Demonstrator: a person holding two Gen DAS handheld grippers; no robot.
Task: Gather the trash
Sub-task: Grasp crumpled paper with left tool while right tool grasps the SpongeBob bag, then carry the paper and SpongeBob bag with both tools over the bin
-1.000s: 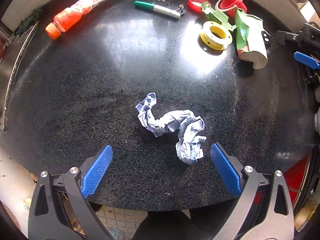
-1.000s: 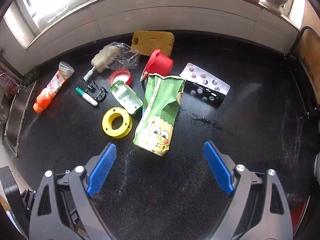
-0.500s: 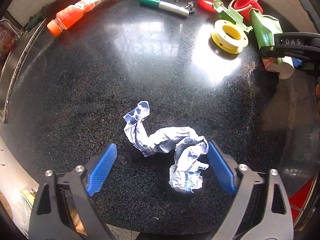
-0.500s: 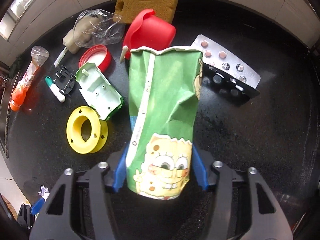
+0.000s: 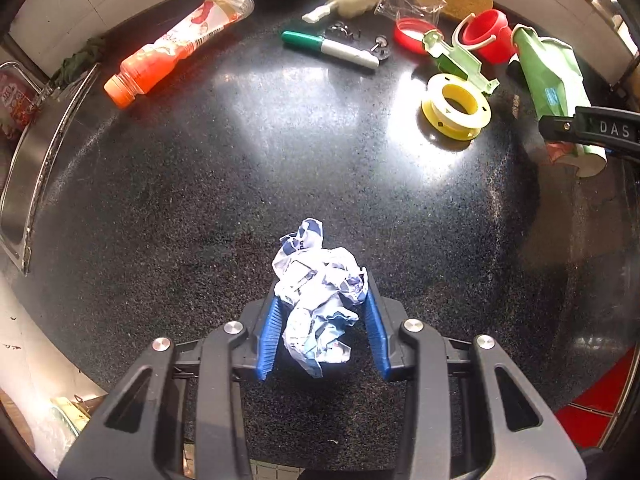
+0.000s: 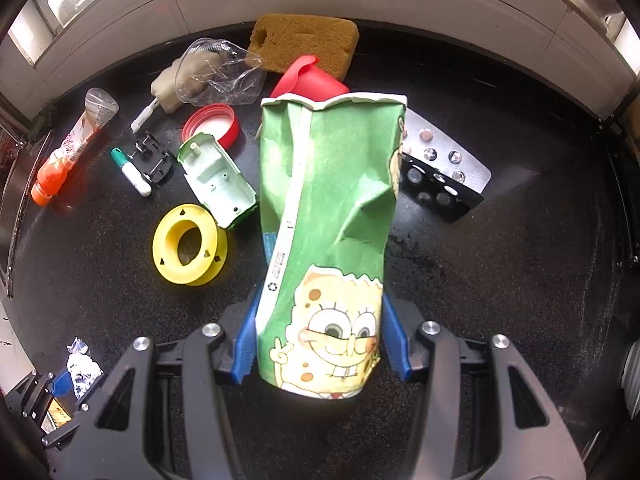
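The left gripper (image 5: 322, 320) was closing on the crumpled paper (image 5: 318, 300), low in the frame. The right gripper (image 6: 320, 332) squeezed the green cup (image 6: 328, 208), both likely headed for the trash.

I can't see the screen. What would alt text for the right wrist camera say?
A right gripper with blue pads clamps a crumpled green cartoon paper cup over a black counter. Behind lie a yellow spool, red lid, sponge and blister pack.
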